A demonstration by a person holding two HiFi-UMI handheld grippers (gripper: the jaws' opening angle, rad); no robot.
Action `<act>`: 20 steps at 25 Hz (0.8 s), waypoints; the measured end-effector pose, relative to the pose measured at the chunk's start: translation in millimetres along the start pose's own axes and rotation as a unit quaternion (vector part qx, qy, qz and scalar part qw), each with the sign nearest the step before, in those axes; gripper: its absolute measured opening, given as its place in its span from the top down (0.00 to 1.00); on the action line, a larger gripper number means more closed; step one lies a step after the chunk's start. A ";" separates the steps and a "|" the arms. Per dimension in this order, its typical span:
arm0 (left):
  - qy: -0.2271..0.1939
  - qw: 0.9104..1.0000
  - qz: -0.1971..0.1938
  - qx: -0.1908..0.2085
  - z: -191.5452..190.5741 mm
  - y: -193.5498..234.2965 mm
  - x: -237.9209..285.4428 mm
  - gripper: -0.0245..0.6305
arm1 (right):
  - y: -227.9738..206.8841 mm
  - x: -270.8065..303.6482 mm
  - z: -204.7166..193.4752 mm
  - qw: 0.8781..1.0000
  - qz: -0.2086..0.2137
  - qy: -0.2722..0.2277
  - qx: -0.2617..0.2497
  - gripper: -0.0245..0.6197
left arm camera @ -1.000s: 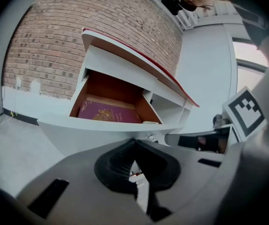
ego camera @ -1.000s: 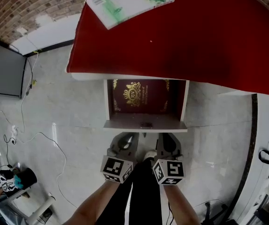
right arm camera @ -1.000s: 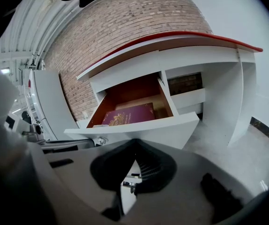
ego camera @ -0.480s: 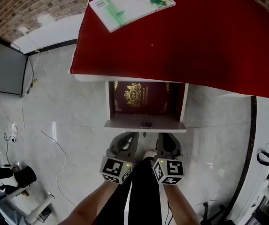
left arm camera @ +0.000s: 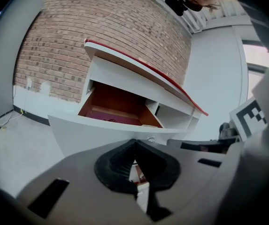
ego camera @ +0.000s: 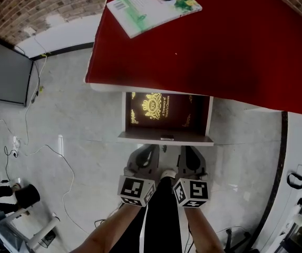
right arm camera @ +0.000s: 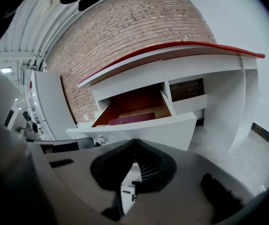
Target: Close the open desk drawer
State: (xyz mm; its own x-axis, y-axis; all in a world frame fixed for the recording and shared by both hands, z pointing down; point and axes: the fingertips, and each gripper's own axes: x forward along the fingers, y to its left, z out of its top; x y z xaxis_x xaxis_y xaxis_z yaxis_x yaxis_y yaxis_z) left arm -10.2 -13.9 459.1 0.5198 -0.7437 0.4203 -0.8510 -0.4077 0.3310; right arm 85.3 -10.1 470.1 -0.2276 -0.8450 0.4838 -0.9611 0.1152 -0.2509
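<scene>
Drawer [ego camera: 140, 136] stands pulled out from under the desk, its white front just beyond both grippers. Left gripper [left arm camera: 134, 143] and right gripper [right arm camera: 134, 142] sit side by side, each with its jaws together and nothing between them, both pointing at that front. Inside the drawer lies a maroon book [ego camera: 155, 109] with a gold crest. Above it spreads the red desk top [ego camera: 235, 46], and a green-and-white book [ego camera: 153, 7] rests near its far left edge.

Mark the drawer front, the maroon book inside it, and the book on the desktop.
drawer front [ego camera: 140, 137], head view, left part of its top edge.
maroon book [ego camera: 158, 109], head view, centre of its cover.
green-and-white book [ego camera: 153, 7], head view, middle of its cover.
</scene>
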 end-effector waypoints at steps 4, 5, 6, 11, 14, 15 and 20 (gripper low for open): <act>-0.010 1.000 0.012 -0.009 6.7 0.3 0.1 0.95 | 1.3 0.1 6.2 1.000 -0.001 -0.008 -0.001 0.95; -0.015 1.000 0.013 -0.010 9.1 0.3 0.5 0.95 | 1.7 0.5 8.5 1.000 0.000 -0.011 0.000 0.95; -0.019 1.000 0.012 -0.009 11.5 0.3 0.8 0.95 | 2.1 0.8 10.8 1.000 0.001 -0.014 -0.002 0.95; -0.019 1.000 0.009 0.012 22.1 -1.9 3.0 0.95 | 1.9 1.1 22.2 0.999 0.006 -0.026 -0.020 0.95; -0.015 1.000 0.014 0.019 28.3 -2.1 4.3 0.95 | 2.6 1.8 28.6 0.999 0.002 -0.027 -0.025 0.95; -0.014 1.000 0.016 0.019 30.4 -1.9 4.8 0.95 | 3.0 2.4 30.7 0.999 0.001 -0.027 -0.028 0.95; -0.018 0.999 0.019 0.022 39.6 -1.5 7.2 0.95 | 3.6 4.0 41.0 0.999 0.004 -0.032 -0.028 0.95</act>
State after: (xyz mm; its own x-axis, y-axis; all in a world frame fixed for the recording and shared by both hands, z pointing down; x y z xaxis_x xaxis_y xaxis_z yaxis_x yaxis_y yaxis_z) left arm -8.2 -39.6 428.1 0.4854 -0.7770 0.4009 -0.8725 -0.4013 0.2788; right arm 87.3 -34.4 436.8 -0.2274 -0.8756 0.4262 -0.9669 0.1508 -0.2060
